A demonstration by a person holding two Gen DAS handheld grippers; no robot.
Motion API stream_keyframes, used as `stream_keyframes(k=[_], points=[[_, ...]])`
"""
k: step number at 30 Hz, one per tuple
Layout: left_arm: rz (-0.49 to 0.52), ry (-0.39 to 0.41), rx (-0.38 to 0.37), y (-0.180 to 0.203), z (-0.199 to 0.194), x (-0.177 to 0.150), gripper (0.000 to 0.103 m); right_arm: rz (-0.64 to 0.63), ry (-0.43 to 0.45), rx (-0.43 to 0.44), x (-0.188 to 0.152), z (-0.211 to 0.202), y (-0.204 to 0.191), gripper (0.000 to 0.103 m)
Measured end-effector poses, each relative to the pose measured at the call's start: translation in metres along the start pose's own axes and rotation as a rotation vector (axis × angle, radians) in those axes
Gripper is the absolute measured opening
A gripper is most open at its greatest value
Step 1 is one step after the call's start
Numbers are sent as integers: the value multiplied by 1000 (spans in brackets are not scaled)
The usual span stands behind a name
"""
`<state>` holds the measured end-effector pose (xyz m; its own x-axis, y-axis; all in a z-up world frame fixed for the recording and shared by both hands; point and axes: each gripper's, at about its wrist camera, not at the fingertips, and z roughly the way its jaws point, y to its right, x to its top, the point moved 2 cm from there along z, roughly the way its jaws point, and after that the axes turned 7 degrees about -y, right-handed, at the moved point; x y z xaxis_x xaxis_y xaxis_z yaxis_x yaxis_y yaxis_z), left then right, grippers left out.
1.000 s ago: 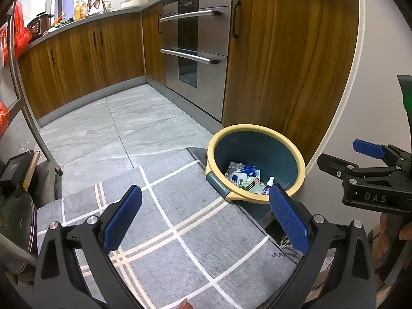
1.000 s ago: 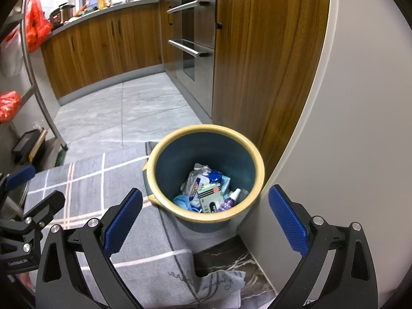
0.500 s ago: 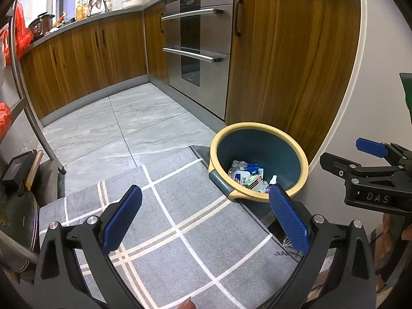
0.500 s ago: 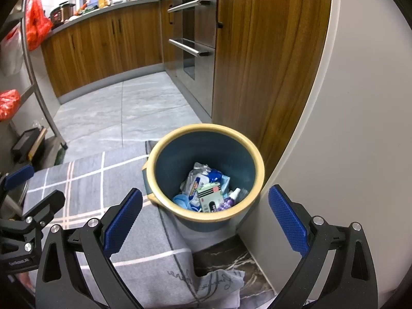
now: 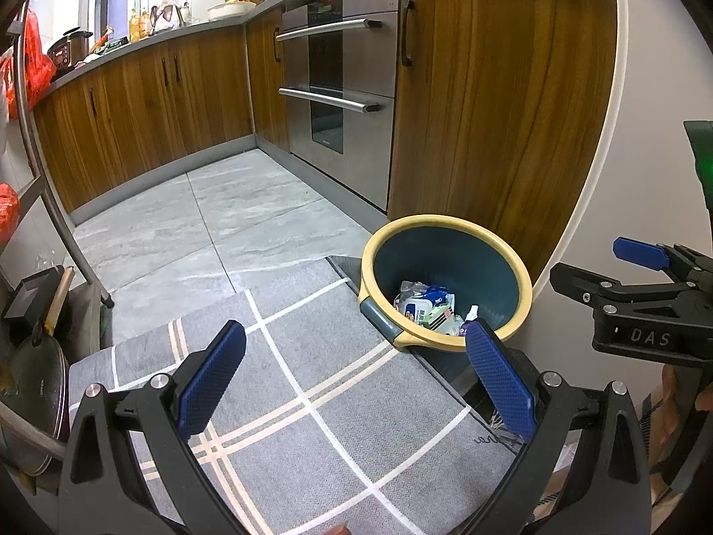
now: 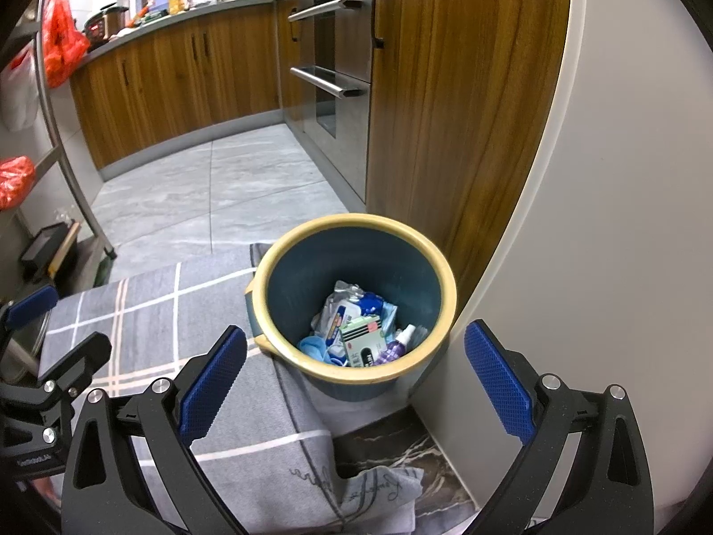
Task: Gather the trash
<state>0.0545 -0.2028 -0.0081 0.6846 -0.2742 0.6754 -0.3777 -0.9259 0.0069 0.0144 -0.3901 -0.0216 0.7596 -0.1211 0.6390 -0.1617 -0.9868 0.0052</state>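
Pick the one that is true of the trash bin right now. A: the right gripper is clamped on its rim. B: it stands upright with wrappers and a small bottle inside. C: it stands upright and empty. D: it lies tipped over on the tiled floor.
B: the trash bin stands upright by the wall with wrappers and a small bottle inside, and the right gripper hangs open above it.

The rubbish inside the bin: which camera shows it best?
The right wrist view: it looks down into the bin, showing the rubbish spread out. In the left wrist view the bin's rim hides part of it.
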Motion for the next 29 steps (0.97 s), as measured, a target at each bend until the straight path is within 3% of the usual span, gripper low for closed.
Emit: stream_keyframes(k=[16, 22, 29], points=[[10, 27, -9, 0, -6, 0, 97, -1, -1, 0, 0, 0, 1, 98], [45, 37, -76, 5, -7, 0, 97, -3, -1, 0, 0, 0, 2, 98], [16, -16, -31, -1, 1, -3, 98, 12, -8, 6, 0, 0, 2, 98]])
